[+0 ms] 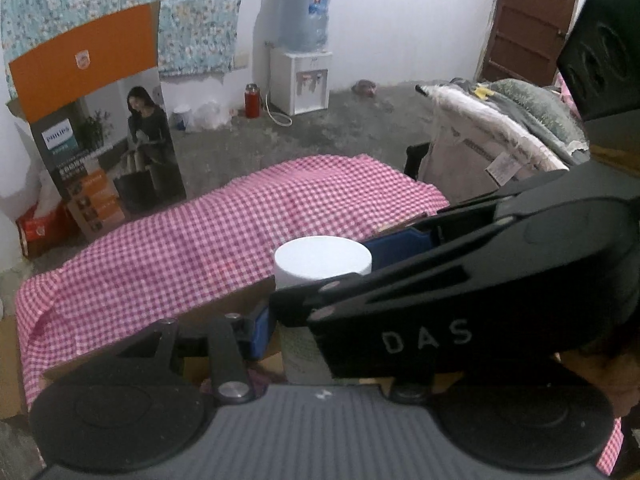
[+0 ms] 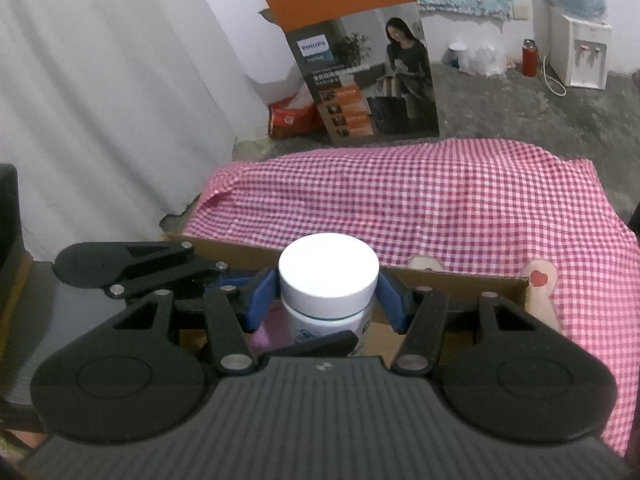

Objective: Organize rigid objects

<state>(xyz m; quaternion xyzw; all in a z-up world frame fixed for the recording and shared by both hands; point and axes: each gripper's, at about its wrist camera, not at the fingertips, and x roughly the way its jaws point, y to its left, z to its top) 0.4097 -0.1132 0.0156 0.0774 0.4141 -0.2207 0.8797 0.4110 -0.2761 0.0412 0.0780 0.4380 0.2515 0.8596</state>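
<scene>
A white-capped bottle (image 2: 329,276) with a pale printed label stands upright over an open cardboard box (image 2: 460,278) at the near edge of the checked cloth. My right gripper (image 2: 328,300) is shut on the bottle, its blue pads (image 2: 262,298) pressing both sides just under the cap. In the left wrist view the same bottle (image 1: 322,260) shows between my left gripper's blue pads (image 1: 262,330); the right gripper's black body crosses in front of it. My left gripper (image 1: 332,280) sits around the bottle too, and whether it presses on it is hidden.
A pink-and-white checked cloth (image 2: 440,200) covers the table. A tall Philips carton (image 2: 360,64) stands on the floor behind it. A water dispenser (image 2: 580,40) and red flask (image 2: 529,58) stand by the far wall. Piled laundry (image 1: 500,132) lies to the right.
</scene>
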